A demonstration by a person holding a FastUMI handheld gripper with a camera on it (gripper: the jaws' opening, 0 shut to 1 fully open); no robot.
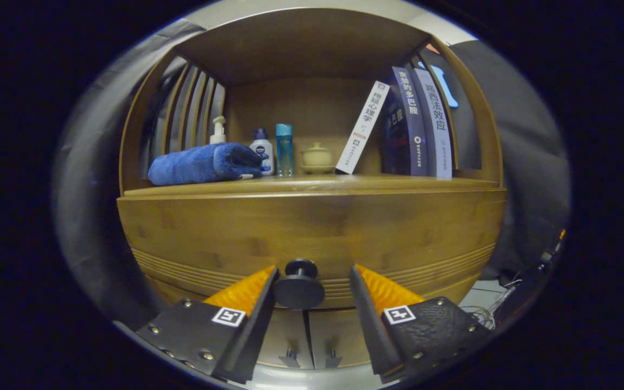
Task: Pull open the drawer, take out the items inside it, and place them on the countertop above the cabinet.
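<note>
Straight ahead stands a wooden cabinet (312, 227) of warm brown boards, with dark cloth hanging to either side of it and a pale floor below. Its upper part is an open recess whose floor is the countertop (312, 186); slatted wood closes the recess on the left side, and a solid back panel closes it behind.

Along the counter's left edge lies a rolled blue towel (203, 162), reaching toward the middle. Behind the towel, toward the back left corner, rises a white pump bottle (218, 130). Just beside the towel's right end stands a small white bottle with a dark cap (262, 151), and touching or nearly touching that is a slim blue bottle (284, 149). Near the counter's middle, further back, sits a small beige lidded pot (317, 157) on a saucer. To its right a white book (363, 127) leans tilted toward a row of upright dark books (415, 124) that fills the right end of the counter.

Below the counter's front edge is the drawer (312, 238), its front flush with the cabinet and closed, so whatever lies inside is hidden. A round black knob (299, 284) stands out from the lower middle of the drawer front. Under the drawer are two small doors (312, 336), each with a little handle near the seam between them.

The gripper (312, 281) is spread wide, its orange-faced fingers (244, 290) on either side of the knob. The left finger lies just beside the knob, perhaps touching; the right one is clearly apart.
</note>
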